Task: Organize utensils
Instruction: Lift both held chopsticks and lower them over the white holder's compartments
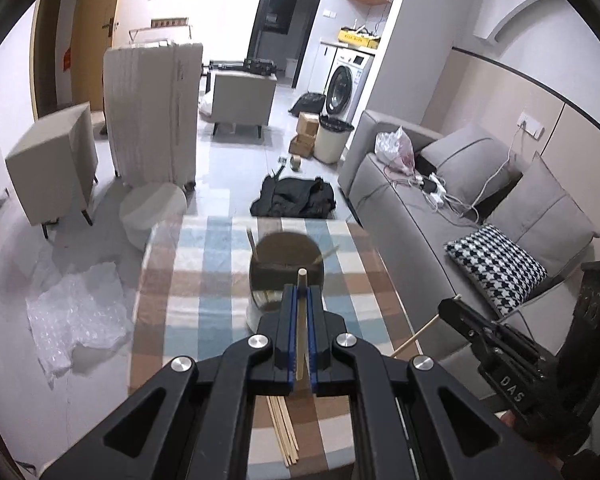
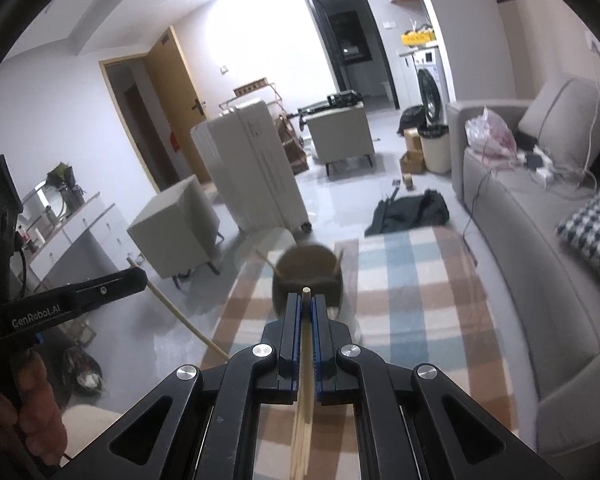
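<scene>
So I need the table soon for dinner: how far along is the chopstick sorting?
Partly done. Two chopsticks already stand in the round holder on the checked tablecloth. In hand: the left gripper and the right gripper are each shut on one chopstick, neither yet in the holder. Left: a loose bundle of chopsticks lies on the cloth under the left gripper.

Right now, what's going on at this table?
A person holds tongs in each hand, sorting chopsticks. The left tongs are shut on one chopstick, and the right tongs are shut on another. Both hang above the checked cloth, short of the round holder, which already has a few sticks. More chopsticks lie on the cloth.
</scene>
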